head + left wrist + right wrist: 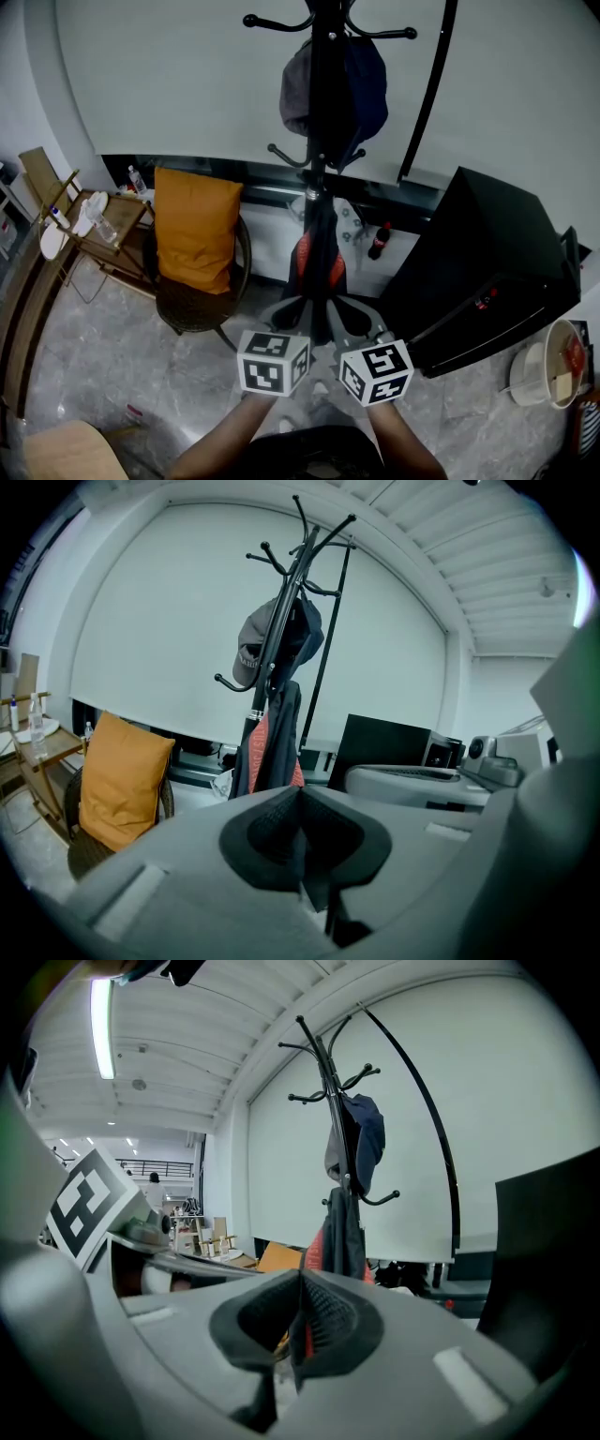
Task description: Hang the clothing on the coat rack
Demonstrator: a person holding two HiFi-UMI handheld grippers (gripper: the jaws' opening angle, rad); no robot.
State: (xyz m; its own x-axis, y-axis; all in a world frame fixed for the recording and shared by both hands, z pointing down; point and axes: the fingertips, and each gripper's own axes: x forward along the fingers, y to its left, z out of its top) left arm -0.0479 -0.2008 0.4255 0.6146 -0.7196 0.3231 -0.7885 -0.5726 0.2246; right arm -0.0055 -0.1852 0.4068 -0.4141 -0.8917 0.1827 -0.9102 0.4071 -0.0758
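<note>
Your left tool (300, 832) and right tool (300, 1321) both have jaws pressed together on nothing, side by side near the coat rack (328, 28), where a jacket (319, 253) hangs

Nothing can be read with certainty — white lettering runs down the red panel of the jacket (260, 754), centre of the left gripper view, too small to make out.

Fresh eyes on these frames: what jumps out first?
The black coat rack stands dead centre, with a grey cap and a navy cap on its upper hooks and a dark-and-red jacket hanging lower down. Left of it, an orange cushion sits on a wicker chair. The left gripper and right gripper face the rack side by side, jaws together, holding nothing.
</note>
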